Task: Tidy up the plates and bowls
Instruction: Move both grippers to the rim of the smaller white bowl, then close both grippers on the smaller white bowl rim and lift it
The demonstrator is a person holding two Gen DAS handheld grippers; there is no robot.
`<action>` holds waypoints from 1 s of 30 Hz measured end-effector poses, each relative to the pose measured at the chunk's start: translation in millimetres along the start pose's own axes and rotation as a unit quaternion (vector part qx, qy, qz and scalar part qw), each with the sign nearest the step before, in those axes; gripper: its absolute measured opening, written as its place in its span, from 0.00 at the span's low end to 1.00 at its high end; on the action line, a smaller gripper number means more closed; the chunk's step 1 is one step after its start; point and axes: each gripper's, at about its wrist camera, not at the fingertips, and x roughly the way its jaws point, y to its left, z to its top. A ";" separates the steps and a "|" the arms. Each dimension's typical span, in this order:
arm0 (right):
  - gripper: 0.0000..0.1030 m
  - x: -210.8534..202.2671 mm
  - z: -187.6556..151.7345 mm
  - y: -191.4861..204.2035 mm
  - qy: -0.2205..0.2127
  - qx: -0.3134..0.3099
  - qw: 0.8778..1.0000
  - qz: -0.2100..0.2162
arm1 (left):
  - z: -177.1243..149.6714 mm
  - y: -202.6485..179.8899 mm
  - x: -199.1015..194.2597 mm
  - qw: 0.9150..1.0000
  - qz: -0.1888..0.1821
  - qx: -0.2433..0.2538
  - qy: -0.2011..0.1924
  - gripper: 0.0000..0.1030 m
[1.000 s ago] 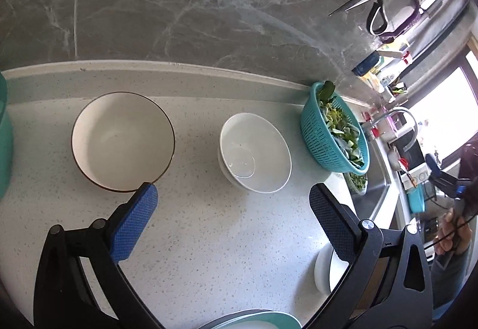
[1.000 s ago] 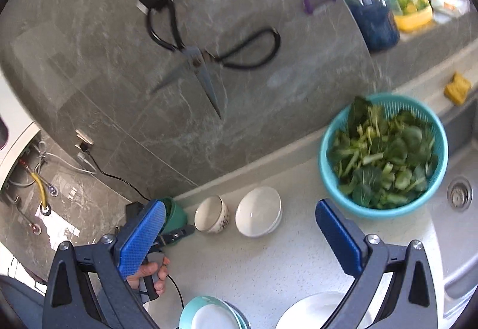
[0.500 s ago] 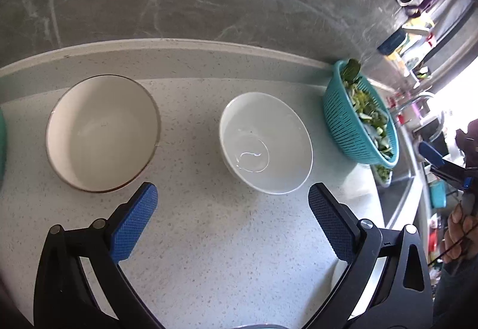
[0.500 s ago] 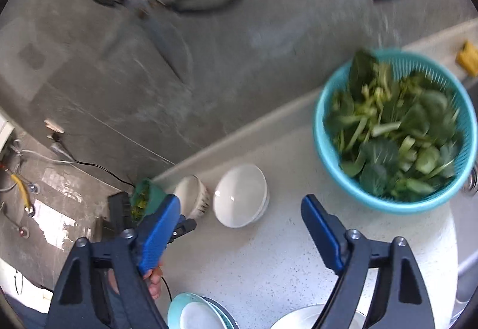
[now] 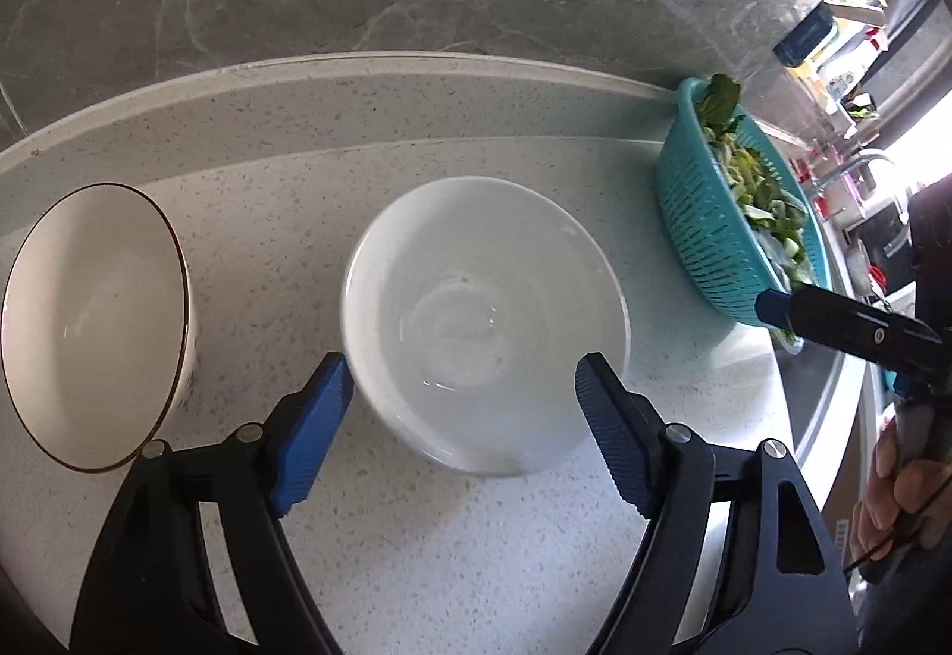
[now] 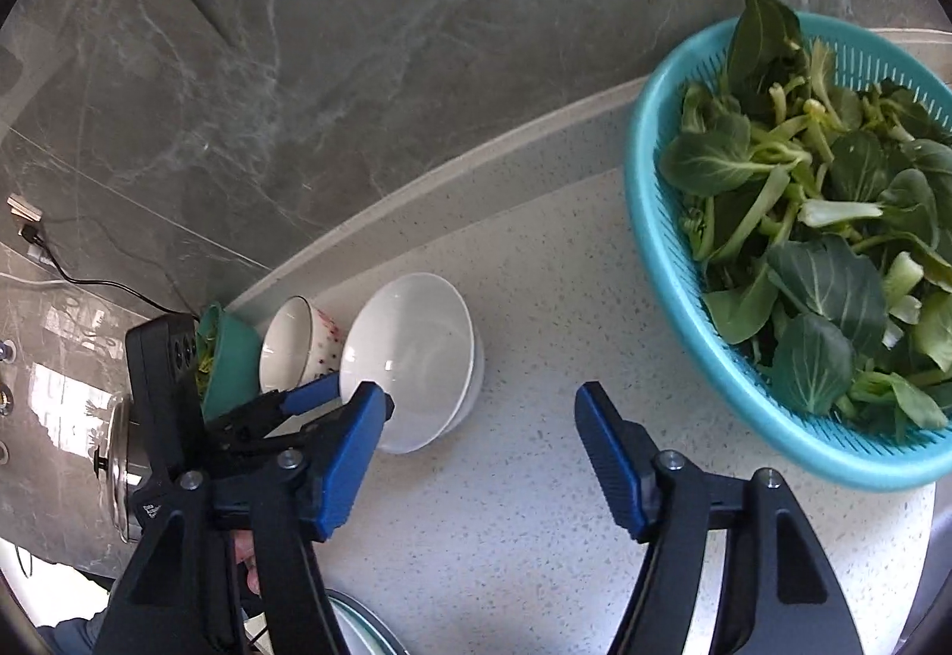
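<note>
Glossy white ceramic bowl [image 5: 485, 322]; speckled matt stone counter [image 5: 476, 548]; perforated teal plastic colander [image 6: 666, 250].

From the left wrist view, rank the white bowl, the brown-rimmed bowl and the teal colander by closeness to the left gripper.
1. White bowl: between the left gripper's open fingers, dead ahead.
2. Brown-rimmed bowl: off to the left.
3. Teal colander: far right, near the wall.

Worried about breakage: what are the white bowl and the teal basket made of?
White bowl: likely glazed ceramic or porcelain; glossy, with sharp highlights and a smooth thick rim. Teal basket: looks like molded plastic; matte, uniform colour, rows of fine slots through its wall.
</note>
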 end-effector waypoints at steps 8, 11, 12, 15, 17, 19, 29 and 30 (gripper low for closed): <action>0.63 28.2 8.6 1.6 0.027 -0.011 0.999 -0.013 | 4.2 12.0 21.8 1.000 0.011 -0.021 0.006 0.56; 0.63 38.8 11.7 6.1 0.035 -0.018 0.999 -0.015 | 5.2 11.6 27.3 1.000 0.012 -0.020 0.009 0.54; 0.63 42.7 12.6 7.9 0.039 -0.021 0.999 -0.016 | 5.9 12.1 30.9 1.000 0.011 -0.025 0.010 0.51; 0.62 53.7 14.2 11.8 0.049 -0.027 0.998 -0.022 | 7.2 11.8 35.9 0.999 0.007 -0.029 0.011 0.42; 0.58 58.8 13.2 10.4 0.055 -0.027 0.998 -0.024 | 8.5 12.6 37.8 0.999 0.006 -0.034 0.012 0.40; 0.57 63.5 13.1 9.3 0.060 -0.026 0.998 -0.025 | 8.9 13.8 39.5 0.999 0.004 -0.036 0.012 0.38; 0.48 81.4 16.9 11.9 0.076 -0.028 0.996 -0.024 | 10.7 21.7 46.9 0.999 0.016 -0.048 0.016 0.31; 0.48 83.4 17.0 12.2 0.078 -0.029 0.996 -0.024 | 11.0 21.2 48.5 0.999 0.016 -0.048 0.017 0.30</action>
